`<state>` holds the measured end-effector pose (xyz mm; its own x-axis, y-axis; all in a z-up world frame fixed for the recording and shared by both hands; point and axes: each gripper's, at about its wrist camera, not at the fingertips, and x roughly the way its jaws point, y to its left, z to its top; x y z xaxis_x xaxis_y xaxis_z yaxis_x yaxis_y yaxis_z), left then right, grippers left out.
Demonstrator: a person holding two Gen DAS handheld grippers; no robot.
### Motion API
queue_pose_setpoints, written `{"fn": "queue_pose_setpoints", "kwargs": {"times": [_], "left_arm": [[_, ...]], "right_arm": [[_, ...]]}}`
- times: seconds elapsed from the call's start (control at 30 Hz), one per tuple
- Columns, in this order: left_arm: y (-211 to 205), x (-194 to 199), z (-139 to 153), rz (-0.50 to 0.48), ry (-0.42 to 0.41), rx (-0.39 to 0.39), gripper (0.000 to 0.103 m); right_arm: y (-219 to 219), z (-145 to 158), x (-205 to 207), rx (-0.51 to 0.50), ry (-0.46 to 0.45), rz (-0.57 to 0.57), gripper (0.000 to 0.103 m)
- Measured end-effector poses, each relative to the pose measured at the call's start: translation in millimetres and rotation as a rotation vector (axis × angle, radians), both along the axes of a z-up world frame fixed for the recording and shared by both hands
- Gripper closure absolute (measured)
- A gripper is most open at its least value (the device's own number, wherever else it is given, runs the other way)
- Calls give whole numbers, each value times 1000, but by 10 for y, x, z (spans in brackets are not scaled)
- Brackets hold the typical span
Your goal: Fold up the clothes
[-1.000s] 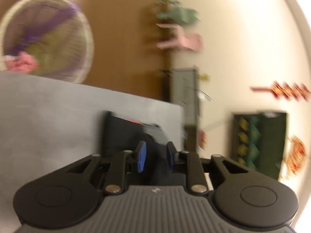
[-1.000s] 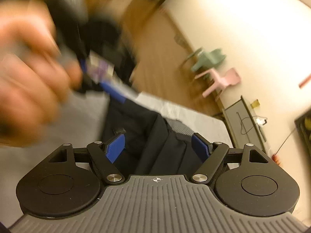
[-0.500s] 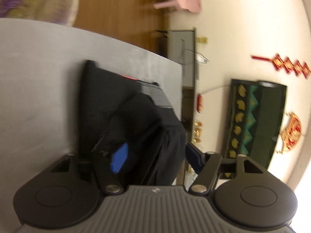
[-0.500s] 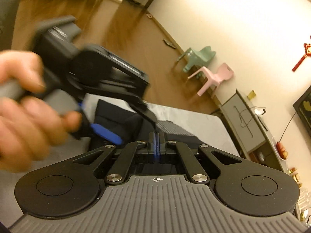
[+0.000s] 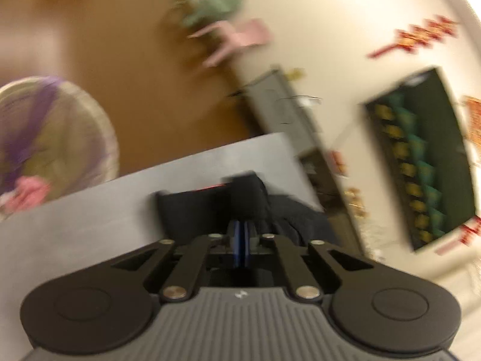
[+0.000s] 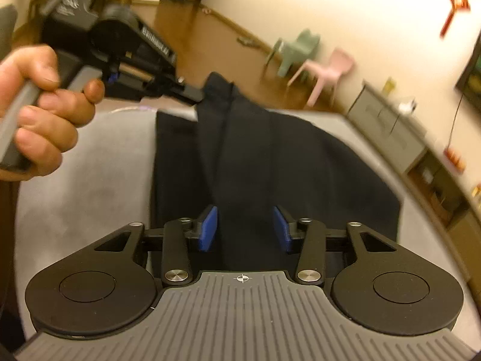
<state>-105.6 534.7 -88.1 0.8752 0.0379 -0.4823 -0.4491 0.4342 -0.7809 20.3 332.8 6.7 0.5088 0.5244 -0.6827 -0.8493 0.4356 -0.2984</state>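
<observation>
Garment (image 6: 264, 156) pinched in closed left gripper (image 5: 240, 234); right gripper (image 6: 245, 230) opening astride it.

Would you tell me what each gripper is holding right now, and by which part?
The left gripper is shut on the dark garment, pinching a raised fold at its far edge. The right gripper holds nothing; its jaws are opening around the cloth.

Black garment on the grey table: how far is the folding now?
Done: the black garment lies partly flat on the table. In hand: the left tool pinches a raised fold; the right tool is opening around cloth. Left: probably lay that fold over and flatten it.
</observation>
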Motion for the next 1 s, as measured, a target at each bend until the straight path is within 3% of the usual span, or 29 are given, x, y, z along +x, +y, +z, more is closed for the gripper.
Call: {"fn": "queue_pose_setpoints", "kwargs": {"times": [0.17, 0.3, 0.4, 0.47, 0.53, 0.6, 0.63, 0.67, 0.73, 0.87, 0.93, 1.0], "left_arm": [[-43, 27, -6, 38, 17, -63, 56], [-85, 46, 60, 50, -43, -110, 50], [-105, -23, 162, 71, -109, -88, 44], [-165, 94, 209, 25, -79, -48, 37], [-252, 389, 211, -44, 46, 19, 35], [-370, 641, 220, -53, 144, 104, 37], [-426, 729, 229, -65, 151, 140, 45], [-482, 795, 244, -85, 141, 166, 68], [-583, 809, 341, -163, 102, 224, 100], [-325, -12, 456, -113, -144, 182, 101], [-105, -128, 142, -38, -21, 49, 101], [-99, -146, 84, -17, 37, 12, 99]], "right_arm": [[-263, -140, -46, -6, 78, -28, 56], [-478, -177, -118, 0, 80, -53, 50], [-609, -172, -149, 15, 91, -70, 49], [-665, -180, -154, 27, 106, -81, 49], [-667, -239, -142, 33, 120, -92, 49], [-671, -289, -146, 34, 119, -105, 49], [-689, -304, -153, 36, 116, -111, 49], [-707, -310, -154, 42, 116, -118, 49], [-750, -309, -154, 54, 119, -131, 49], [-935, -250, -164, 59, 111, -152, 47], [-1015, -251, -151, 59, 125, -152, 42], [-1082, -273, -163, 54, 131, -151, 41]]}}
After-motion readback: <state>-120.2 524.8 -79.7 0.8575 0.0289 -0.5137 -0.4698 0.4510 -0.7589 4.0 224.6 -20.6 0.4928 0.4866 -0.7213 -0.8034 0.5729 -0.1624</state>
